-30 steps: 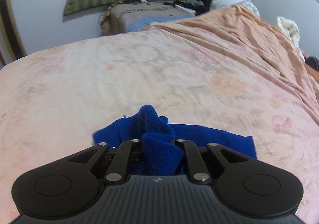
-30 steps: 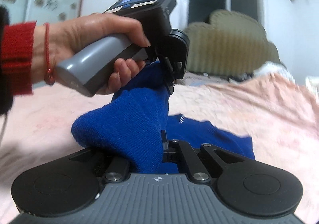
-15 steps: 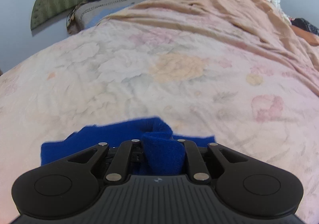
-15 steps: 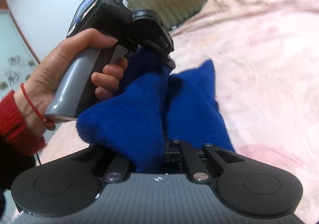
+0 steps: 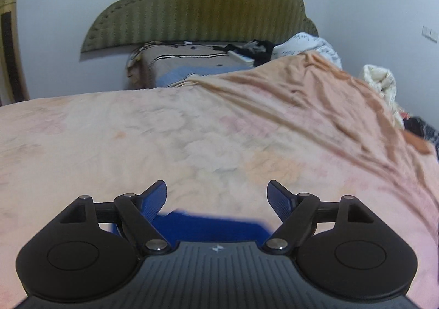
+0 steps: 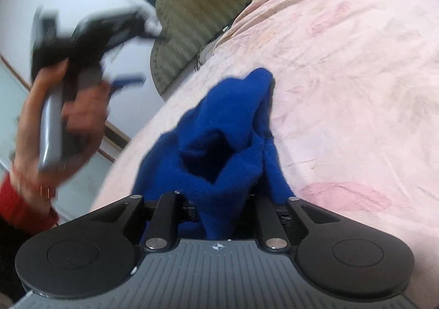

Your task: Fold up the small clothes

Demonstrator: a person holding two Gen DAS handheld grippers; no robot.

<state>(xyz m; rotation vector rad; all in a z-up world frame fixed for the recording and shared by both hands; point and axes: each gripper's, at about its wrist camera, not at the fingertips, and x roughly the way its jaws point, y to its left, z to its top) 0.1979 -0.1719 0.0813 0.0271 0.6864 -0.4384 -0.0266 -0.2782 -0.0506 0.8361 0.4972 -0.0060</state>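
- Bunched blue knitted garment point(image 6: 219, 144) lying on the pink flowered bedspread point(image 6: 343, 89), near its front edge.
- Right gripper point(image 6: 219, 210) at the garment's near end, cloth between its fingers, jaws having just been opening.
- Left gripper point(image 5: 218, 193) just above the garment's point(image 5: 208, 223) flat edge, jaws having just been opening, nothing between them.
- Seen from the right wrist: left hand point(image 6: 55, 127) raised, left of the garment, apart from it.
- Scalloped olive padded headboard point(image 5: 203, 7) against the wall, behind the bed.
- Striped brown folded blanket point(image 5: 181, 61) before the headboard, beyond the bedspread.
- White crumpled bedding point(image 5: 307, 45) right of that blanket.
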